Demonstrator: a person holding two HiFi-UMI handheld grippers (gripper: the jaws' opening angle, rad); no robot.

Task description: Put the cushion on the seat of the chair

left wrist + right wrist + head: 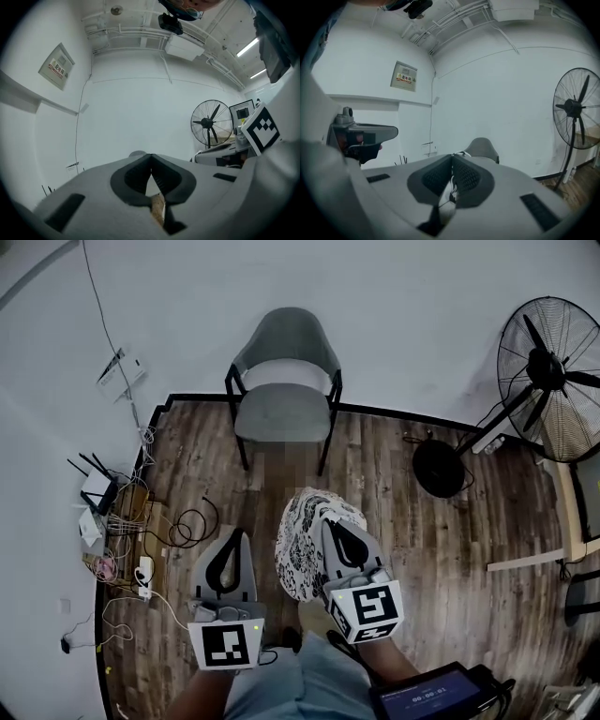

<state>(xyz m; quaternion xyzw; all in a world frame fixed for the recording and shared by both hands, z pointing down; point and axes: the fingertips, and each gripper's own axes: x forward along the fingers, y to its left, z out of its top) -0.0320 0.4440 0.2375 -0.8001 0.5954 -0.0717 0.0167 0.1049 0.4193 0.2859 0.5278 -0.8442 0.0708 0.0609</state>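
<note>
A grey chair [281,413] stands against the white wall, straight ahead, and its seat is bare. Its backrest shows in the right gripper view as the chair [482,147]. The cushion [302,545], white with a black pattern, hangs above the wood floor below the chair. My right gripper [330,521] is shut on its upper edge, and patterned fabric shows between the right gripper's [452,157] pads. My left gripper [236,532] hovers just left of the cushion, apart from it. The left gripper's [151,157] tips meet with nothing between them.
A router, power strip and tangled cables [117,531] lie along the left wall. A large standing fan [553,381] with a round black base [439,468] stands at the right, next to a wooden table edge [562,521]. Bare floor lies between me and the chair.
</note>
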